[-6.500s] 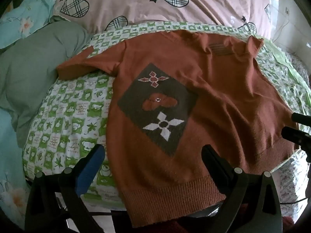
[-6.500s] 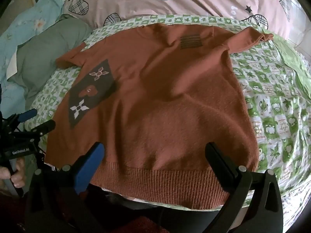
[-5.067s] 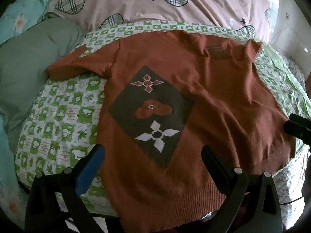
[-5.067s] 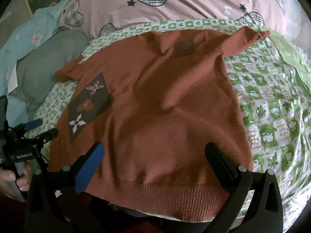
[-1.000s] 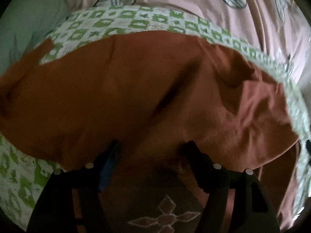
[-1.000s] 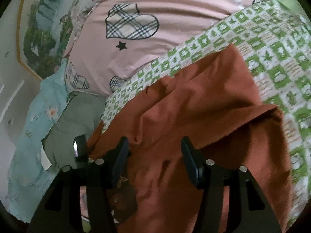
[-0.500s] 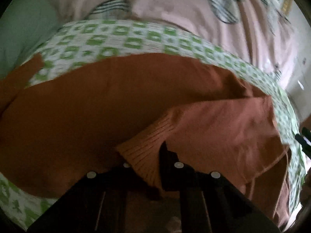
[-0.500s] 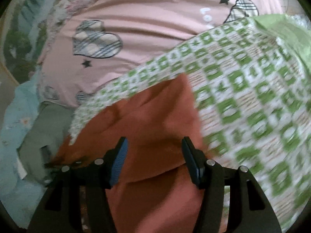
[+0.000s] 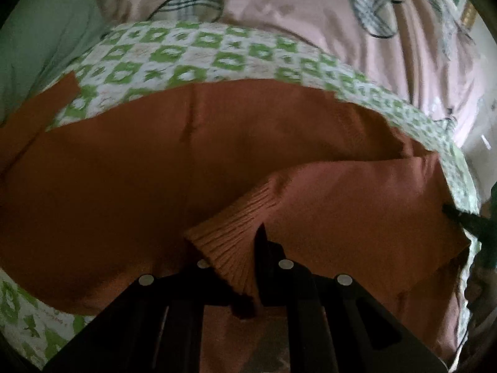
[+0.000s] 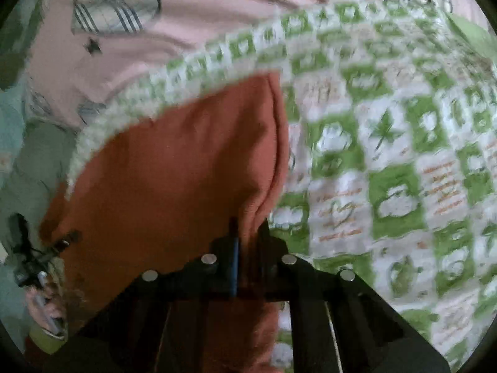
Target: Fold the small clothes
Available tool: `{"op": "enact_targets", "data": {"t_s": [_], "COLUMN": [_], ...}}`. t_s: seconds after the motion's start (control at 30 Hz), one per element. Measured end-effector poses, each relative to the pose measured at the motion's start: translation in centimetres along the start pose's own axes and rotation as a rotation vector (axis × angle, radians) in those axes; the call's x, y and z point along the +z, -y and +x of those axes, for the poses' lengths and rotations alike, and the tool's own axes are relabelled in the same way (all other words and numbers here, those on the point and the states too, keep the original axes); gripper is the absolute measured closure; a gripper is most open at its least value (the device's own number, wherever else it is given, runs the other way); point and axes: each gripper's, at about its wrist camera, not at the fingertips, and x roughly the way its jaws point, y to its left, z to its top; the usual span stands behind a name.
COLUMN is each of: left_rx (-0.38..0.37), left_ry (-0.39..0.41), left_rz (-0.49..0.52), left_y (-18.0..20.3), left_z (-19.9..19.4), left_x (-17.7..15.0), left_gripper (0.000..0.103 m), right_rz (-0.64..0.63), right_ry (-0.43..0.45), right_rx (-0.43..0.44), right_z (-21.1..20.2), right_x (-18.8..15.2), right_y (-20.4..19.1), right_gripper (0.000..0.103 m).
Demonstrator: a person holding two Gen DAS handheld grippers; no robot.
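Nearest you, the left gripper (image 9: 245, 267) is clamped on the ribbed hem (image 9: 230, 245) of the rust sweater (image 9: 124, 171). A second ago those jaws stood wide over flat knit; half a second ago they had come together on the rib. Its lower corner is now lifted and doubled over the body, paler underside showing.

The right gripper (image 10: 247, 248) is closing at this moment. In its own view the jaws are nearly together with the sweater's folded side edge (image 10: 273, 155) pinched between them. Half a second ago they were apart with cloth between them.

So both ends are caught. Judgement: the grasp stage is done and the fold itself is only begun.

Further out, the sweater's body lies spread on the green-checked sheet (image 10: 388, 155), its far edge near the sheet's far border. One short sleeve (image 9: 46, 102) reaches toward the sheet's left edge, not yet tucked.

Beyond that lies the pink quilt with plaid hearts (image 9: 310, 15), with a grey-green pillow (image 9: 40, 31) at the left.

The right wrist view is blurred, so read the pinch there with some caution.
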Motion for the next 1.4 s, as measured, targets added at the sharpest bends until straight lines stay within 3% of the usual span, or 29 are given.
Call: {"op": "enact_targets", "data": {"t_s": [0.07, 0.2, 0.3, 0.33, 0.4, 0.47, 0.5, 0.6, 0.73, 0.87, 1.07, 1.13, 1.2, 1.27, 1.4], "left_rx": [-0.058, 0.011, -0.005, -0.008, -0.006, 0.002, 0.004, 0.017, 0.079, 0.157, 0.340, 0.380, 0.491, 0.607, 0.667], "left_ry": [-0.010, -0.020, -0.022, -0.022, -0.027, -0.027, -0.026, -0.037, -0.014, 0.024, 0.038, 0.051, 0.072, 0.125, 0.084], "left_rz": [0.017, 0.073, 0.059, 0.060, 0.054, 0.042, 0.040, 0.053, 0.034, -0.028, -0.035, -0.021, 0.002, 0.031, 0.088], "left_y": [1.2, 3.0, 2.6, 2.4, 2.1, 1.9, 1.8, 1.4, -1.2, -5.0, -9.9, -11.0, -12.0, -13.0, -15.0], "left_z": [0.1, 1.6, 1.5, 1.4, 1.4, 1.5, 1.5, 1.3, -1.3, -4.0, -6.2, -6.5, -6.6, -6.8, -5.2], "left_x": [-0.1, -0.6, -0.4, -0.3, -0.3, -0.2, -0.3, -0.8, -1.3, -1.7, -0.5, 0.6, 2.1, 3.6, 6.0], "left_gripper": [0.093, 0.093, 0.093, 0.093, 0.093, 0.093, 0.093, 0.086, 0.081, 0.082, 0.080, 0.071, 0.024, 0.017, 0.017], "right_rz": [-0.018, 0.001, 0.000, 0.001, -0.027, -0.057, -0.050, -0.035, 0.029, 0.021, -0.002, -0.011, -0.016, -0.019, -0.007], "right_ry": [0.045, -0.047, 0.029, 0.090, 0.113, 0.049, 0.021, -0.061, -0.012, 0.041, 0.009, -0.010, -0.029, -0.043, -0.073], "right_rx": [-0.072, -0.133, -0.249, -0.230, -0.135, -0.045, -0.023, -0.107, -0.064, 0.019, 0.149, 0.175, 0.187, 0.192, 0.192], "right_z": [-1.8, 0.3, -1.8, -3.2, -3.9, -2.2, -1.3, 2.0, 0.0, -2.9, -3.7, -3.6, -3.5, -3.2, -2.2], "right_x": [0.6, 0.4, 0.1, -0.1, -0.4, -0.8, -1.1, -2.3, -3.3, -4.6, -7.2, -8.1, -9.0, -9.5, -10.3], "right_y": [0.6, 2.1, 1.2, 0.3, -1.1, -2.5, -2.5, -1.2, -0.2, -2.8, -7.2, -8.5, -9.3, -9.9, -10.4], "right_gripper": [0.092, 0.091, 0.086, 0.086, 0.079, 0.058, 0.056, 0.056, 0.056, 0.055, 0.050, 0.050, 0.049, 0.048, 0.047]}}
